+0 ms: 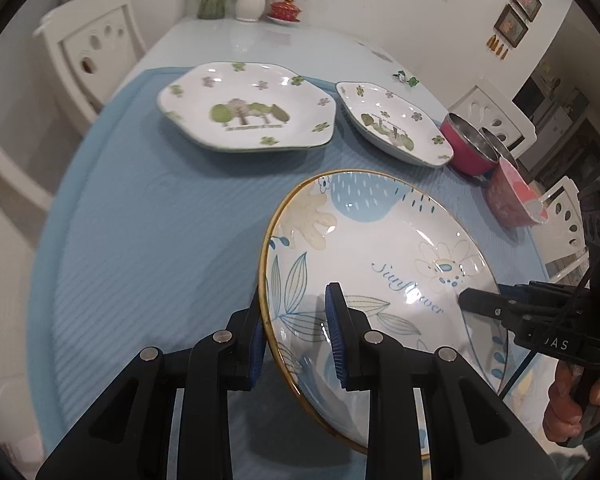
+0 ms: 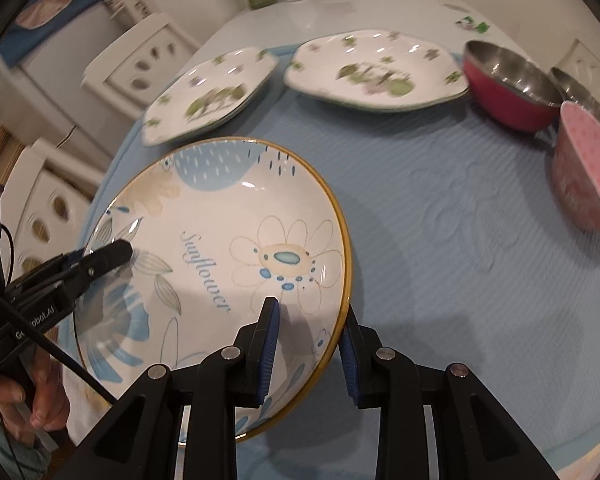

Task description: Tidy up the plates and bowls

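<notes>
The far plates (image 2: 208, 96) smear with blur in the right wrist view, and a steel bowl (image 2: 580, 88) sits half hidden behind the pink bowl (image 2: 588, 172). Both grippers point steeply down, each clamped on an opposite rim of the Sunflower plate (image 1: 380, 264), which tilts above the near part of the blue mat (image 1: 140, 240): left gripper (image 1: 296, 332) on its left edge, right gripper (image 2: 310, 344) on its right.

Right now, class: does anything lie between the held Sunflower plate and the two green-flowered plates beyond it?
Nothing visible does. Only bare blue mat separates the Sunflower plate from the green-flowered plates; the bowls sit off to the right.
</notes>
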{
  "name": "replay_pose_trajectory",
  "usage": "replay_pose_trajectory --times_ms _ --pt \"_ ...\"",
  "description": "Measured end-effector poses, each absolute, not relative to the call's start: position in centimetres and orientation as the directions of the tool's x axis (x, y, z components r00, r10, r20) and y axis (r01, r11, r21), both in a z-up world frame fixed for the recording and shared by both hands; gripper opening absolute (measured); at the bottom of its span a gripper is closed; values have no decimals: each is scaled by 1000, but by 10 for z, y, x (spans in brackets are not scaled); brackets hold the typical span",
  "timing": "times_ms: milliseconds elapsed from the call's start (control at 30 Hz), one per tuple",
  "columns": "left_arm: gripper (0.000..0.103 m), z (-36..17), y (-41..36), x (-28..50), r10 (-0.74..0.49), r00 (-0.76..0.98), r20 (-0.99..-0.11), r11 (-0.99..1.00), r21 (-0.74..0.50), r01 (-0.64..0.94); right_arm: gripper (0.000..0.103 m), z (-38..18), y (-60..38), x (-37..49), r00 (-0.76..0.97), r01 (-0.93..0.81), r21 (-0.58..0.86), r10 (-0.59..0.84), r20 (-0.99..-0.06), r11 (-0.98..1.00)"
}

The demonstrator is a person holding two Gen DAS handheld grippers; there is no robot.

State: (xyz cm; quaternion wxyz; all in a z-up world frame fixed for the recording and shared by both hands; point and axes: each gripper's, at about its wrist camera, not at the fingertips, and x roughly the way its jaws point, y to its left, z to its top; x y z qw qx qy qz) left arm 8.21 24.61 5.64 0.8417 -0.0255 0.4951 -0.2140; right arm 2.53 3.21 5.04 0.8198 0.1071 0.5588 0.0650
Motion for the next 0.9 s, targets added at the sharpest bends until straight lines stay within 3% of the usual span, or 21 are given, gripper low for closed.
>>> replay_pose_trajectory --times_ms 467,900 --pt "24 38 290 38 -359 384 -851 926 -274 259 28 32 75 -3 273 -70 226 237 -932 972" --pt "25 29 291 32 -331 346 -878 922 -222 317 27 40 66 -8 266 -89 247 262 -928 965"
